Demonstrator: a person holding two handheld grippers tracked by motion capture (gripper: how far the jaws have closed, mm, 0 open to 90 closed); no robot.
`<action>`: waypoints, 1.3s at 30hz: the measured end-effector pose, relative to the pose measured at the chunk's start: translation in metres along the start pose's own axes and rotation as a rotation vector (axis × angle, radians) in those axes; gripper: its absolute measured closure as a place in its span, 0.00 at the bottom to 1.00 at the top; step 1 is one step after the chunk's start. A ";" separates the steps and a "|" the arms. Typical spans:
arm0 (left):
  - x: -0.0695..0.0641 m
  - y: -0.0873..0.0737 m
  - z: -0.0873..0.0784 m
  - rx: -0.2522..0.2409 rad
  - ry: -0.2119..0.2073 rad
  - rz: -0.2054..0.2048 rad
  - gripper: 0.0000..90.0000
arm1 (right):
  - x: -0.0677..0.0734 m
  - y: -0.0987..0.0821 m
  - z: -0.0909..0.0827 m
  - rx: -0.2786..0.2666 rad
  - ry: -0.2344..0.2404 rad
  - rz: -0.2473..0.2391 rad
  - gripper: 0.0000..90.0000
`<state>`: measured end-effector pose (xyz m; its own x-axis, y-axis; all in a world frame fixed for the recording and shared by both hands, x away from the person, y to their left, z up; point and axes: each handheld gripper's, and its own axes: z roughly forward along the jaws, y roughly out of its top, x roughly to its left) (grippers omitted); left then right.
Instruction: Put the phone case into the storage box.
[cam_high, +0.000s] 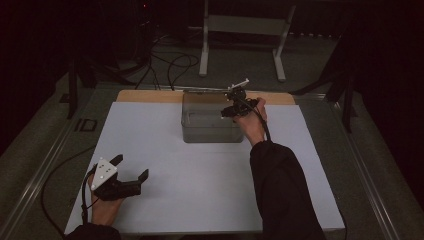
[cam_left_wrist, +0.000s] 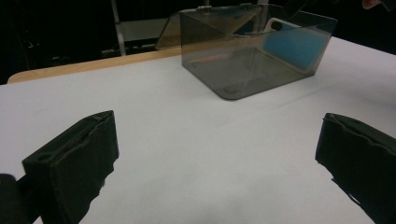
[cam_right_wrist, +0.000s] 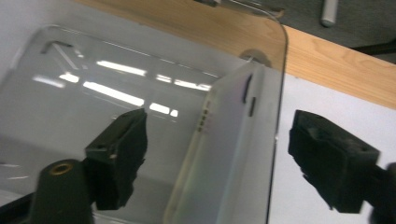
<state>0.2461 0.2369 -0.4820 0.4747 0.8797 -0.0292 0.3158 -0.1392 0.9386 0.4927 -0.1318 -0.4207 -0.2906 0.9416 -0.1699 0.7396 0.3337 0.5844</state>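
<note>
A smoky clear plastic box (cam_high: 210, 131) stands at the far middle of the white sheet (cam_high: 200, 190). Inside it a flat white device (cam_right_wrist: 224, 140) stands on edge against the box's right wall; the left gripper view shows its blue face (cam_left_wrist: 292, 44). My right gripper (cam_high: 231, 107) hovers over the box's right rim. Its jaws are open, one on each side of the device and the wall (cam_right_wrist: 275, 116), and the pads touch neither. My left gripper (cam_high: 132, 166) rests low at the near left, open and with nothing in it, pointing toward the box (cam_left_wrist: 252, 70).
A strip of bare wooden tabletop (cam_high: 150, 95) runs behind the sheet. Beyond the table are a grey metal stand (cam_high: 240, 25) and loose cables (cam_high: 170, 65) on the floor. A wide stretch of white sheet lies between my left gripper and the box.
</note>
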 end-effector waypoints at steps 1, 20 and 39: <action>0.000 0.000 0.000 0.000 0.000 0.000 0.01 | 0.000 0.000 0.000 0.000 0.000 0.000 0.19; 0.000 -0.002 0.000 0.005 0.006 0.005 0.01 | 0.001 -0.022 -0.025 -0.181 0.165 -0.032 0.14; 0.000 -0.002 0.000 0.006 0.012 0.004 0.01 | -0.005 -0.042 -0.046 -0.330 0.260 -0.009 0.14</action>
<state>0.2453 0.2375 -0.4835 0.4659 0.8846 -0.0211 0.3188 -0.1456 0.9366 0.4349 -0.1529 -0.4078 -0.4712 0.8820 0.0053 0.5145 0.2699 0.8139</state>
